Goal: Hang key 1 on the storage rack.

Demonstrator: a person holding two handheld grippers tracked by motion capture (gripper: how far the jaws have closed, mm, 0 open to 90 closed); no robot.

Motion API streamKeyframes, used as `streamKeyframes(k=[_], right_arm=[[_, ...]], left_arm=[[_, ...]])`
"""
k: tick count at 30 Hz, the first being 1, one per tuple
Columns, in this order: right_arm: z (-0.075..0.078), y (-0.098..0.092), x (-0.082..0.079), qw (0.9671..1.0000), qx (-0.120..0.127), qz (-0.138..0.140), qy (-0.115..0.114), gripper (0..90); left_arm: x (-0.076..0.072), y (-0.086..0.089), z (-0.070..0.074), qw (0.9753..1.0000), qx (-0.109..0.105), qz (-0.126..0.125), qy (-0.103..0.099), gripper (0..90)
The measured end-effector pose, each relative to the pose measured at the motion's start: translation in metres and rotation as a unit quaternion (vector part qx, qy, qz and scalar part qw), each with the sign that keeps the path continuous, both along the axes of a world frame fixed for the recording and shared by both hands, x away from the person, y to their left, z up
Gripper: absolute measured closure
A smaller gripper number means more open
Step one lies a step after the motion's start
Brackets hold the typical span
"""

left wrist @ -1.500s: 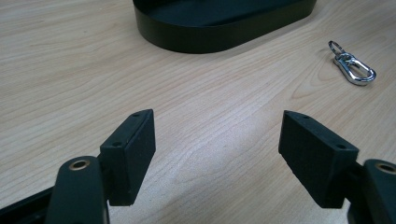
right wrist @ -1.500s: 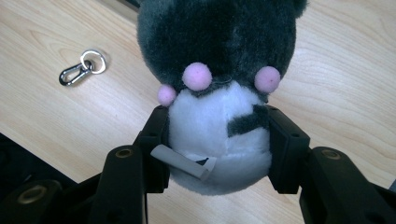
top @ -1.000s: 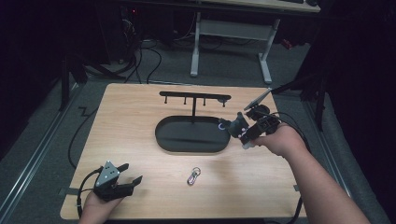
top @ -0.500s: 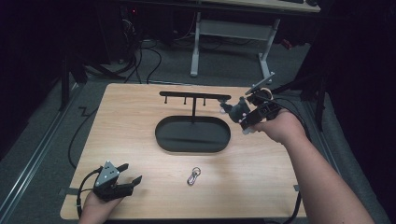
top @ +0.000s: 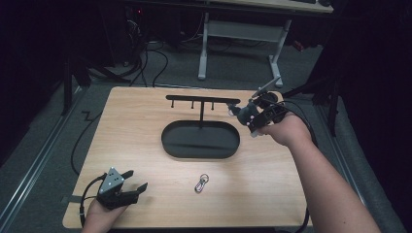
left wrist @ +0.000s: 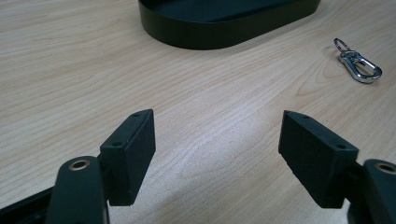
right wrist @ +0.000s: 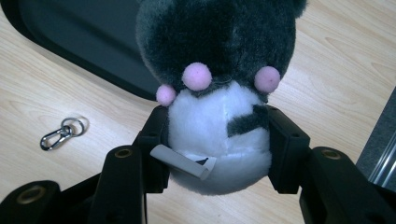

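High view is showing the right gripper (top: 252,115), clamping a plush toy (top: 245,114), rising toward the hook rack (top: 202,100), likely for hanging, while the left gripper (top: 128,187) is resting wide open.

Setting: lab or workshop data-recording station | Evidence: light wooden table (top: 145,121) on grey carpet floor (top: 43,121); loose black cables (top: 160,58) trailing across floor; white-legged desk frame (top: 238,48) behind; surroundings dark, table alone lit from above
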State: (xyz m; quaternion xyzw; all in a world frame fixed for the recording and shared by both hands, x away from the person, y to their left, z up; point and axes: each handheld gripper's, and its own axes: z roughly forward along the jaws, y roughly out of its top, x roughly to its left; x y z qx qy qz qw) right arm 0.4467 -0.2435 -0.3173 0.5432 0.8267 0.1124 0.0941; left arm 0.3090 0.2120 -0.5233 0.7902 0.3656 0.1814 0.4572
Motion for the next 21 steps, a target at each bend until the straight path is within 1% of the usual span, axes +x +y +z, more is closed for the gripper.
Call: streamKeyframes(k=[4, 6, 9, 11, 15, 16, 19, 20, 21], right_arm=[[-0.007, 0.004, 0.001, 1.0000, -0.005, 0.004, -0.007, 50.8], [-0.011, 0.006, 0.001, 0.9999, -0.013, 0.004, -0.008, 50.8], [-0.015, 0.007, 0.001, 0.9999, -0.014, 0.005, -0.009, 50.7], [-0.021, 0.010, 0.001, 0.9997, -0.021, 0.011, -0.010, 50.7], [-0.025, 0.013, 0.002, 0.9996, -0.026, 0.012, -0.006, 50.6], [-0.028, 0.014, 0.002, 0.9995, -0.027, 0.016, -0.006, 50.6], [-0.030, 0.016, 0.003, 0.9997, -0.023, 0.011, -0.001, 50.6], [-0.031, 0.016, 0.003, 0.9995, -0.027, 0.018, -0.002, 50.6], [-0.035, 0.018, 0.004, 0.9994, -0.028, 0.019, 0.002, 50.5]], left_arm=[[0.000, 0.000, 0.000, 1.0000, 0.000, -0.001, -0.001, 27.9], [0.000, 0.000, 0.000, 1.0000, 0.000, -0.001, 0.000, 28.0], [0.000, 0.000, 0.000, 1.0000, 0.000, -0.001, 0.000, 27.9], [0.000, 0.000, 0.000, 1.0000, 0.000, -0.001, 0.000, 28.0], [0.000, 0.000, 0.000, 1.0000, 0.001, -0.003, 0.001, 28.0], [0.000, 0.000, 0.000, 1.0000, 0.001, -0.003, 0.001, 28.0], [0.000, 0.000, 0.000, 1.0000, 0.002, -0.003, 0.001, 28.0], [0.000, 0.000, 0.000, 1.0000, 0.002, -0.003, 0.001, 28.0], [0.000, 0.000, 0.000, 1.0000, 0.002, -0.004, 0.002, 28.0]])
